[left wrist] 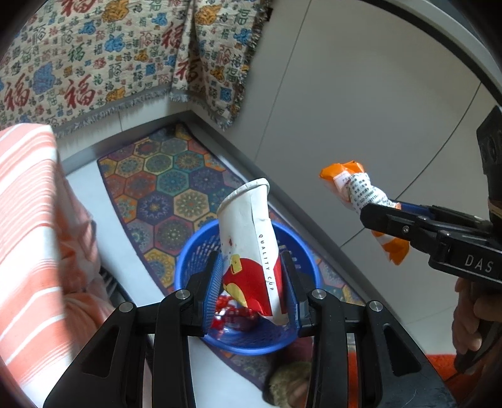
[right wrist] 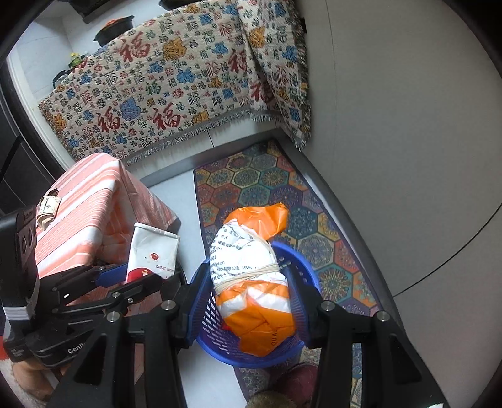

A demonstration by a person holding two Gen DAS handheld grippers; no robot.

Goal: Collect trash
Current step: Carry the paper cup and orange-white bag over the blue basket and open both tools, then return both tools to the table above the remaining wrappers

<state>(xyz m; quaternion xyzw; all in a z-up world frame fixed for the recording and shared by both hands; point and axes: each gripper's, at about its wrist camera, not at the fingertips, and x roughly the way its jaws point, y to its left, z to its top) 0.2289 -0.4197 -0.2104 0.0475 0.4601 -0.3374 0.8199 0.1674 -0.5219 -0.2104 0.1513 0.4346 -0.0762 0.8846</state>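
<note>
Left tongs (left wrist: 251,282) and right tongs (right wrist: 251,301) both angled downward, clamped.

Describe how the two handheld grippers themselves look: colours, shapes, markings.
Both are black, angular linkage frames with silver pivot pins and ribbed blue pads on the fingers. The right gripper carries white "DAS" lettering on its side. The left gripper has partly readable white lettering on its body. No sleeves show.

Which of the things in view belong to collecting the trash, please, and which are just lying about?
Job:
- cup, held in the left gripper
- orange-and-white packet, held in the right gripper
- blue basket, below both

Lying about:
- patterned rug
- fringed cloth
- striped box
- black pot
</note>
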